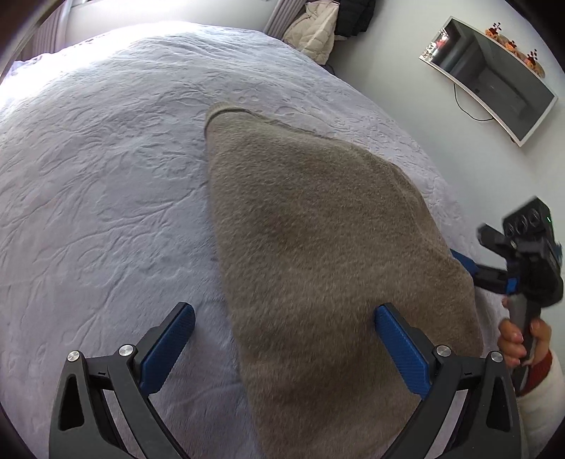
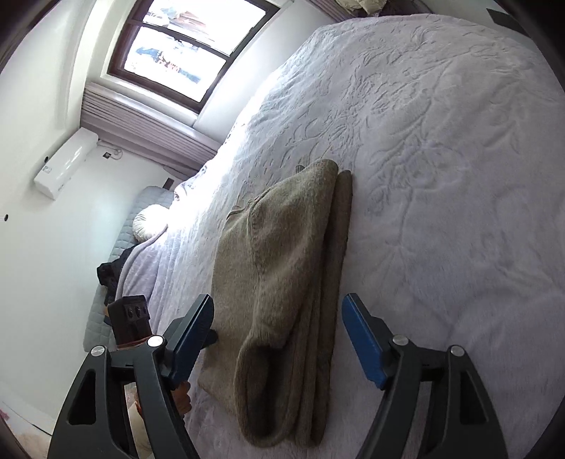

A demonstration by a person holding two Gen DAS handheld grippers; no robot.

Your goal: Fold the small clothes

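Observation:
A grey-brown knitted sweater (image 1: 317, 247) lies folded lengthwise on a pale lilac bedspread (image 1: 106, 176). In the right wrist view the sweater (image 2: 282, 264) shows stacked layers with a sleeve on top. My left gripper (image 1: 284, 326) is open, its jaws wide apart over the sweater's near left edge, holding nothing. My right gripper (image 2: 279, 325) is open, its jaws straddling the sweater's near end, holding nothing. The right gripper also shows in the left wrist view (image 1: 469, 264) at the sweater's right edge, partly hidden by the cloth.
A wall television (image 1: 491, 81) and hanging coats (image 1: 317, 28) stand past the bed's far side. A window (image 2: 187, 46), an air conditioner (image 2: 65, 162) and a cushioned bench (image 2: 120, 254) lie beyond the bed's other edge.

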